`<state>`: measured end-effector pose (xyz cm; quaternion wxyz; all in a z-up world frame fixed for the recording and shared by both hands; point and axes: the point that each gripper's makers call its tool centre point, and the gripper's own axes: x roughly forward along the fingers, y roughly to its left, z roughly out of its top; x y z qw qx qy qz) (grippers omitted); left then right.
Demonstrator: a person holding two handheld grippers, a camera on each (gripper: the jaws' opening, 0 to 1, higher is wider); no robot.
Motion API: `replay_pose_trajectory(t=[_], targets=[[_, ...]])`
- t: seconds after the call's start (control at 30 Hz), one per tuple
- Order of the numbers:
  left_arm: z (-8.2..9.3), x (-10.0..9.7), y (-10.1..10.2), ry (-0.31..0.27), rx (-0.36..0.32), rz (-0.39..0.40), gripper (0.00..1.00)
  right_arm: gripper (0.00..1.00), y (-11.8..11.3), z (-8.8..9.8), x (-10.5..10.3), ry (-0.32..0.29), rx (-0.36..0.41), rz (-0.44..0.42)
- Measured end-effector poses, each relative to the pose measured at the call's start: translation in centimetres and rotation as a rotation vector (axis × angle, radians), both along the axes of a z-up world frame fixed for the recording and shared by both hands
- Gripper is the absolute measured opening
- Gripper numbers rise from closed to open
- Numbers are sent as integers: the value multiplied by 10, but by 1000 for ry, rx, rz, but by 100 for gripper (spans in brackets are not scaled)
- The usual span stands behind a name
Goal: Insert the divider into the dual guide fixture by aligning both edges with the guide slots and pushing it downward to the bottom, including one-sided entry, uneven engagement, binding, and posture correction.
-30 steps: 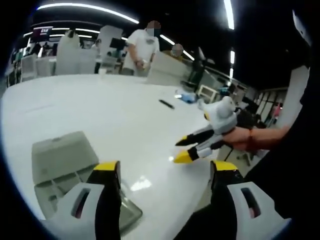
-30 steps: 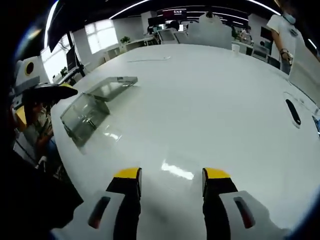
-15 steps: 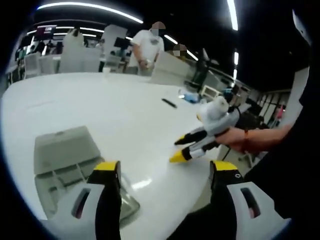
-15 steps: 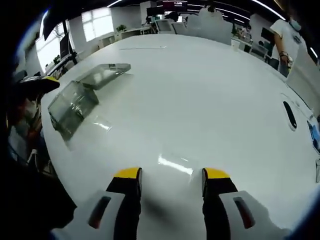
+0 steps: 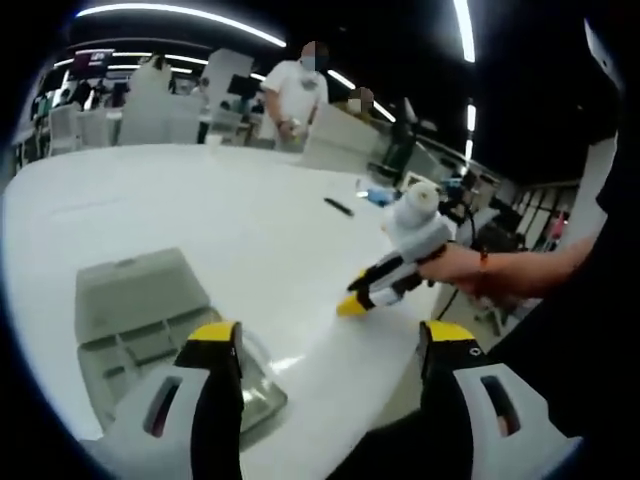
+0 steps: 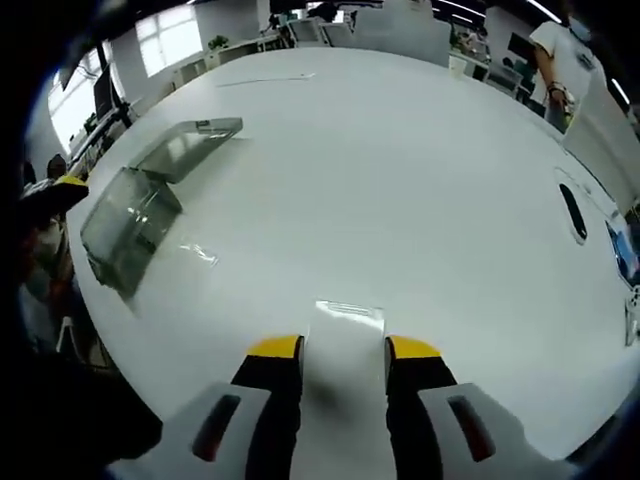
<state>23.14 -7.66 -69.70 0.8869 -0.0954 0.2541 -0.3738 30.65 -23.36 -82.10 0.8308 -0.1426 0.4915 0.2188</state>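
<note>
Divider [image 6: 347,335]: clear plate flat on the white bench [image 6: 400,180], between my right tongs [image 6: 343,350], closing, not clamped.
Fixture [image 5: 150,330]: beneath my left tongs [image 5: 328,335], spread empty.
Progress: insertion not begun.

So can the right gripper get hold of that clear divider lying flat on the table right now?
Probably yes: the right gripper is open with the divider between its tips, nothing blocking.
</note>
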Motion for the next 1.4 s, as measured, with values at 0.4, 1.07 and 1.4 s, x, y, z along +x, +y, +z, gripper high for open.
replay_pose_trajectory(t=[0.4,1.07,1.4], targets=[[1,-11,18,-15,-15,-10,70,28,7,-2,-12,161,-102,232],[3,-35,37,-16,-43,-38,70,27,7,-4,-6,346,-223,214],[8,-27,49,-42,-57,-34,69,26,9,2,-15,218,-99,93]])
